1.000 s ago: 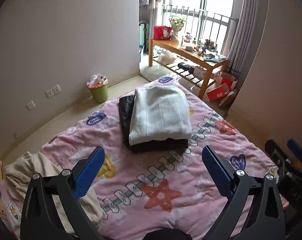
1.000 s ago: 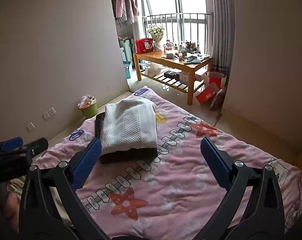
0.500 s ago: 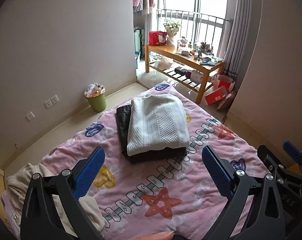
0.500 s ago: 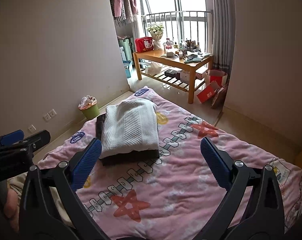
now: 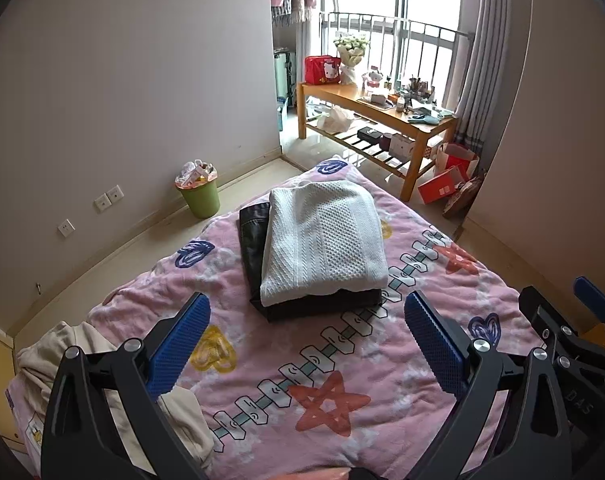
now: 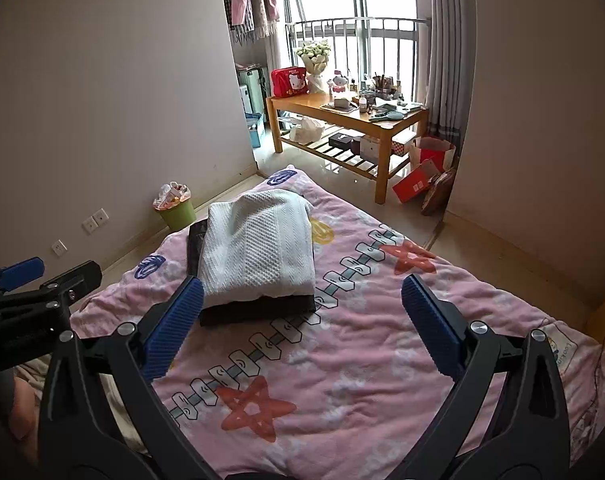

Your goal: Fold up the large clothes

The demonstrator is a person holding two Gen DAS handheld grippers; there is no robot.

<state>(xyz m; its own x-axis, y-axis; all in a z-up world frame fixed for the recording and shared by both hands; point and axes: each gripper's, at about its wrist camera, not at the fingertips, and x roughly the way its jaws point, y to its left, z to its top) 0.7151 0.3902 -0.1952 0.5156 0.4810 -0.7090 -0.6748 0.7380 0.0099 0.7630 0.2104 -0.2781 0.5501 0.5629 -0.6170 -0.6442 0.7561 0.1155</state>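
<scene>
Left wrist view is showing the left gripper (image 5: pixel 306 344) hanging wide apart over the pink quilt (image 5: pixel 382 360), gripping nothing; the right gripper (image 6: pixel 302 328) is gaping just as wide. A folded white sweater (image 5: pixel 322 240) is sitting on a folded black garment (image 5: pixel 254 248) toward the quilt's far edge. A crumpled beige garment (image 5: pixel 94 356) is lying at the near-left corner (likely the next piece). Doing it well is probably meaning pinching one edge per gripper and spreading it flat before any fold.
</scene>
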